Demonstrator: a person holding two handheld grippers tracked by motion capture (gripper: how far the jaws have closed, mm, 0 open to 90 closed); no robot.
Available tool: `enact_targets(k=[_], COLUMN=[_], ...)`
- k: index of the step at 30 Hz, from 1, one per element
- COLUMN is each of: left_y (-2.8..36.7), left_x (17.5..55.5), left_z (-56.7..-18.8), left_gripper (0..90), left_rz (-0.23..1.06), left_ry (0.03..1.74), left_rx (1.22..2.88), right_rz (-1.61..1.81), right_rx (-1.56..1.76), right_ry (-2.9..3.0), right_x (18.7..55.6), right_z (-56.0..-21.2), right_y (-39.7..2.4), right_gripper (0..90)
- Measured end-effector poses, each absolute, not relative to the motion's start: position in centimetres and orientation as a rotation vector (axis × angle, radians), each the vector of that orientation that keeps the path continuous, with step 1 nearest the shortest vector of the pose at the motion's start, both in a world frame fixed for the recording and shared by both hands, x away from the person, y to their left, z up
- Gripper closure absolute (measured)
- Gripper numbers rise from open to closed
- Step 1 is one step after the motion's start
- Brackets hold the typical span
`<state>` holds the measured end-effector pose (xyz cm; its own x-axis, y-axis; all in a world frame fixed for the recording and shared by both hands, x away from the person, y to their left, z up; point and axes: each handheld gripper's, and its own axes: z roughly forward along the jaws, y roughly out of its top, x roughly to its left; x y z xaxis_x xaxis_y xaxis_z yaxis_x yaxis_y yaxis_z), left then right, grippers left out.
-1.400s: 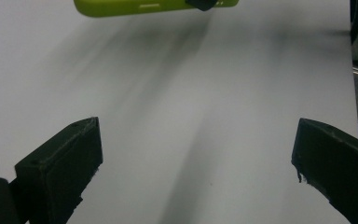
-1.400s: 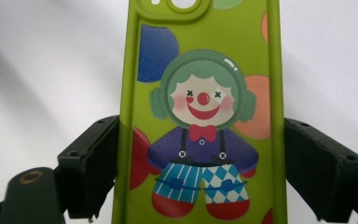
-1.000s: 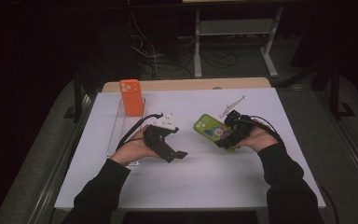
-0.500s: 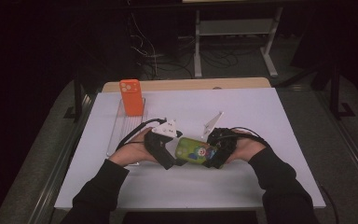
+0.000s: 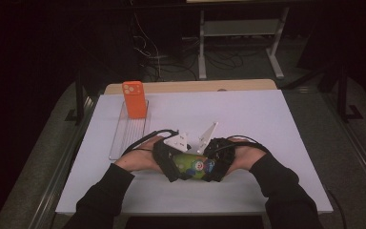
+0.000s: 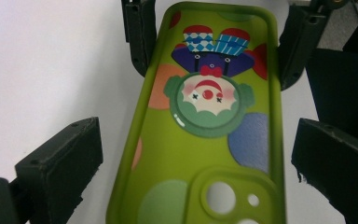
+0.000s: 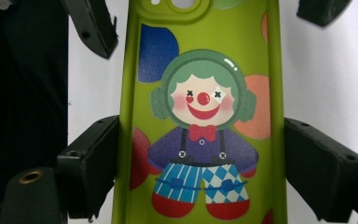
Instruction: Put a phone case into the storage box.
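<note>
Near the front edge of the white table (image 5: 267, 124), well in front of the orange phone (image 5: 134, 99) that stands in a clear rack (image 5: 124, 136), a green phone case (image 5: 192, 165) printed with a clown is carried between both hands. The right gripper (image 7: 200, 163) has its 2 jaws pressed against the case's long edges at the clown's body, so it is clamped on the case. The left gripper (image 6: 191, 158) straddles the camera-hole end with its jaws spread wide, each standing clear of the case's sides and not yet holding it.

The case looks like a thin moulded shell: light, probably flexible, with a smooth printed back that could slip. Squeezing across its width may bow it, so a moderate pinch on the thicker rim seems wiser than a hard one. The camera cut-out end is likely the weakest part; taking hold of the side rails just below it, as the left jaws are lined up to do, seems the safer place. Whether the case rests on the table or hangs above it, I cannot tell.
</note>
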<state>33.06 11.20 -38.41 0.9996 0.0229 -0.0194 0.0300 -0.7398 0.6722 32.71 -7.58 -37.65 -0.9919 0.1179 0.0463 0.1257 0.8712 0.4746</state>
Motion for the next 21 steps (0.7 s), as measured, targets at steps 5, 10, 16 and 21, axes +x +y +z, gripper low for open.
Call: enact_targets(k=[5, 10, 16, 21], left_y=[10.82, 10.70, 10.68, 10.71], left_x=[32.71, 32.67, 32.61, 32.62], left_z=[-38.76, -38.91, -38.93, -38.93], left_gripper=[1.6, 7.7, 12.5, 13.5], left_rz=[-0.051, -0.048, -0.044, -0.047], left_ry=[-0.005, -0.029, -0.046, -0.052], left_rx=[2.430, 2.448, 2.462, 2.463], right_rz=[-0.768, -0.792, -0.815, -0.816], right_rx=[-0.164, -0.139, -0.125, -0.123], right_ry=[-3.021, -3.022, -3.018, -3.017], right_x=[32.48, 32.30, 32.20, 32.19], right_z=[-37.67, -37.35, -37.05, -37.06], right_y=[-7.19, -7.12, -7.26, -7.24], right_gripper=[15.0, 15.0, 15.0, 14.9])
